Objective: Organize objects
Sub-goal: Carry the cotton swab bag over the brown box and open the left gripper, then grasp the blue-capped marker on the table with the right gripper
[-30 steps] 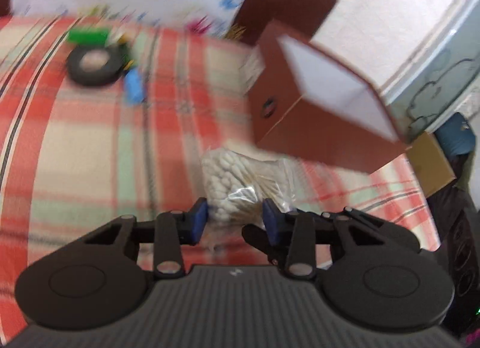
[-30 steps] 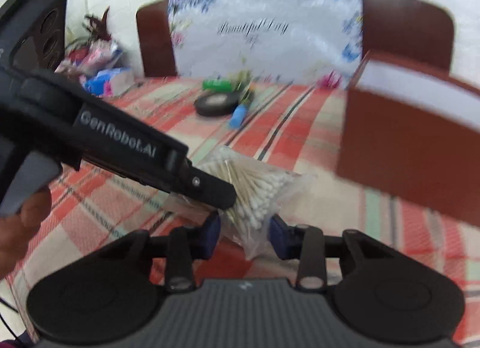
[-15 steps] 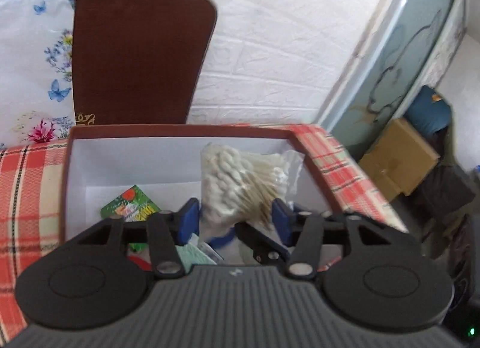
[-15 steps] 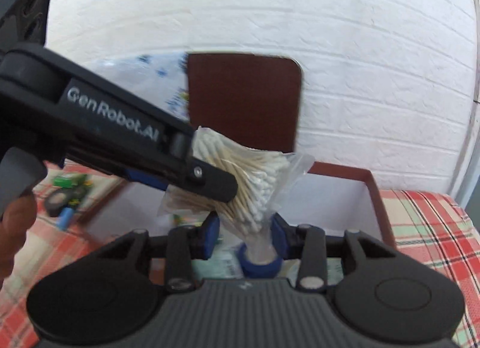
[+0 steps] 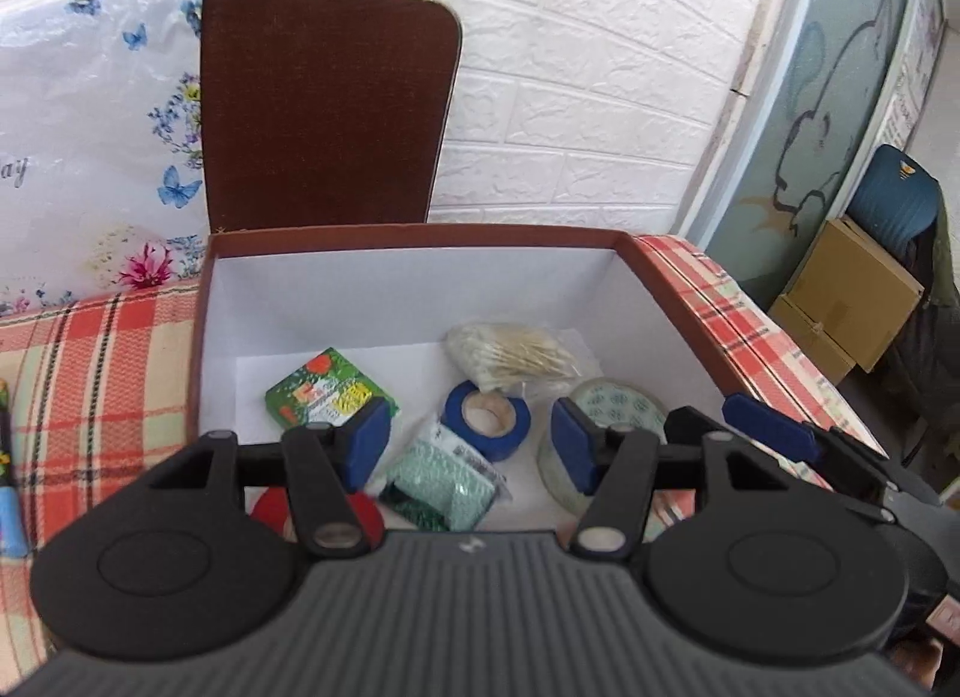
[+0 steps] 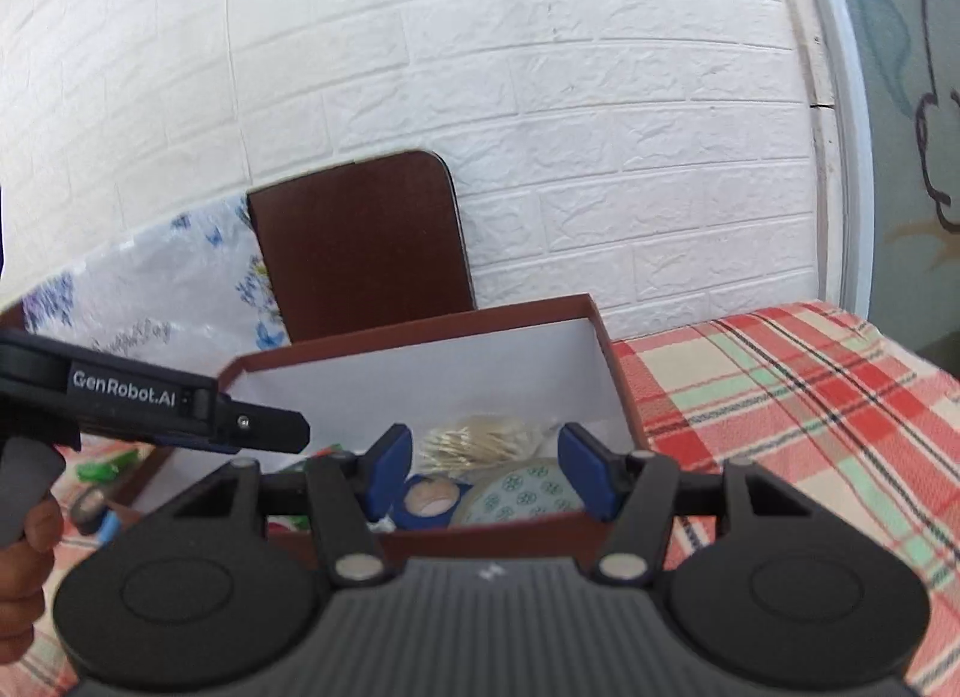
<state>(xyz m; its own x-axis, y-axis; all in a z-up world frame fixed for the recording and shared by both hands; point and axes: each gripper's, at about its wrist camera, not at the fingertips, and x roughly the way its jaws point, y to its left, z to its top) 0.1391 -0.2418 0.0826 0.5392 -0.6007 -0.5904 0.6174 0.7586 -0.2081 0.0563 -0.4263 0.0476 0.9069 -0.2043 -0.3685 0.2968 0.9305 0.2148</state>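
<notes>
The bag of cotton swabs (image 5: 510,352) lies inside the brown box (image 5: 420,232) with white walls, against its far side, resting partly on a blue tape roll (image 5: 486,418). My left gripper (image 5: 471,448) hangs open above the box's near part with nothing between its blue pads. In the right wrist view the swab bag (image 6: 474,439) shows beyond my right gripper (image 6: 487,472), whose jaws are opening with nothing between them. The left gripper's fingers (image 6: 258,430) reach in from the left over the box (image 6: 420,331).
In the box also lie a green packet (image 5: 330,391), a patterned clear tape roll (image 5: 618,403) and a green mesh pack (image 5: 444,481). A brown chair back (image 5: 324,108) stands behind. A black tape roll (image 6: 90,508) lies on the plaid cloth (image 6: 780,397).
Both grippers carried the swab bag from the cloth up over the box, then opened. The bag has dropped out of them and now lies in the box.
</notes>
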